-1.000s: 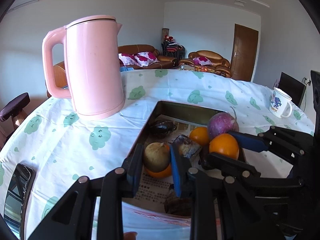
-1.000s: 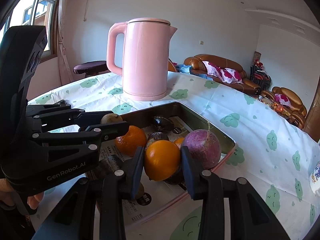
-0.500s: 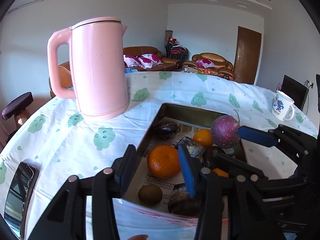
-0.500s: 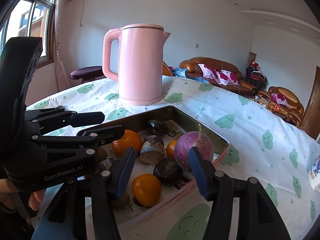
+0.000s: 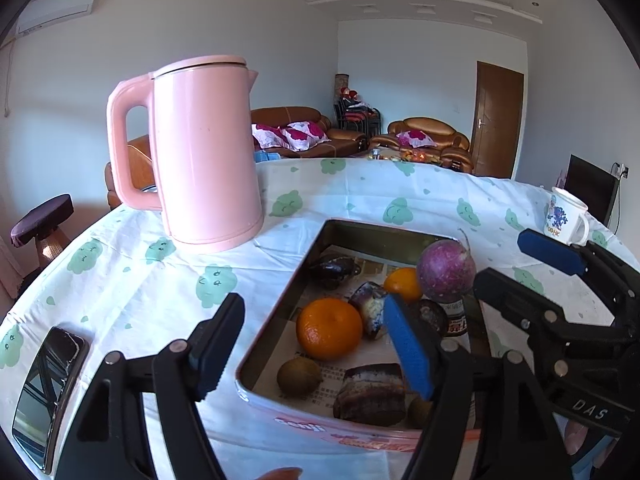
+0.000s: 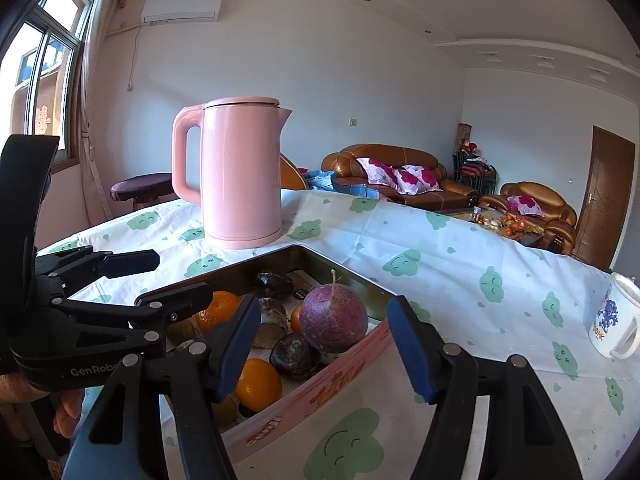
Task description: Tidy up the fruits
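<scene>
Fruits lie in the tin tray (image 5: 280,308): two large oranges (image 5: 329,328) and a smaller one behind, one purple round fruit (image 6: 333,318), one brown kiwi (image 5: 299,376), and several dark pieces I cannot count exactly. Left gripper (image 5: 316,346) and right gripper (image 6: 326,344) hover above the tray; both jaws have just been opening and hold nothing. One pink kettle (image 5: 204,152) and one mug (image 6: 612,320) stand on the tablecloth

tray (image 5: 280,312): lined metal, on table | inside: mandarin (image 5: 329,328), purple round fruit (image 5: 446,270), kiwi (image 5: 299,376)
</scene>
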Motion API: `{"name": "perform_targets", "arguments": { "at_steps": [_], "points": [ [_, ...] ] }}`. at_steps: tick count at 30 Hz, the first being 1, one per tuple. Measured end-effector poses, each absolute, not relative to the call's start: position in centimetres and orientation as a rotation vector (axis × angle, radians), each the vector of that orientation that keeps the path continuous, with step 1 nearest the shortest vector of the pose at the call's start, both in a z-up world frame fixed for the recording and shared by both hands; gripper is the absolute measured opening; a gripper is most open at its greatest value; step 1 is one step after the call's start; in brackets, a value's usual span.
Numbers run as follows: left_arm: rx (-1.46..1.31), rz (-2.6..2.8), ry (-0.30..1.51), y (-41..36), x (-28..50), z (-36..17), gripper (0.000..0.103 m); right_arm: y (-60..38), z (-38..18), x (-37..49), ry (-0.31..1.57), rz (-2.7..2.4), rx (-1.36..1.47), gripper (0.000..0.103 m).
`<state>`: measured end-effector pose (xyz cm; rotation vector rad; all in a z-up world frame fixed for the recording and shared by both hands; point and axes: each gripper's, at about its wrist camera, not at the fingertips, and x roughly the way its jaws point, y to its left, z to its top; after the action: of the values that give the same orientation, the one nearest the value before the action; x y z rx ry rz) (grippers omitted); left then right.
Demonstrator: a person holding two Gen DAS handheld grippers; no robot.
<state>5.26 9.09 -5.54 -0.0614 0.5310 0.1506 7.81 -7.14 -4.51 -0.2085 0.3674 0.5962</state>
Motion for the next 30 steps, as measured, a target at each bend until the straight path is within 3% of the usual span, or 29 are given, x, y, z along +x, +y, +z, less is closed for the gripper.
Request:
{"name": "perform_targets", "arguments": {
  "at_steps": [8, 13, 21, 30],
  "points": [
    [-0.048, 0.155, 0.511, 8.5, 5.0, -5.3, 0.079, -8.1, -4.1, 7.2, 0.309, 0.541, -0.211, 0.068],
    [-0.036, 0.163, 0.502, 8.1, 4.8, -5.2, 0.090, -8.4, -4.1, 7.0, 0.291, 0.533, -0.212, 0.069],
    [-0.022, 0.184, 0.498, 7.8, 4.8, -5.2, 0.097, -9.0, -4.0, 6.9, 0.278, 0.527, -0.185, 0.076],
    [-0.015, 0.187, 0.489, 7.6, 4.6, -5.2, 0.098, -9.1, -4.0, 7.0, 0.285, 0.524, -0.174, 0.079]
  ]
}}
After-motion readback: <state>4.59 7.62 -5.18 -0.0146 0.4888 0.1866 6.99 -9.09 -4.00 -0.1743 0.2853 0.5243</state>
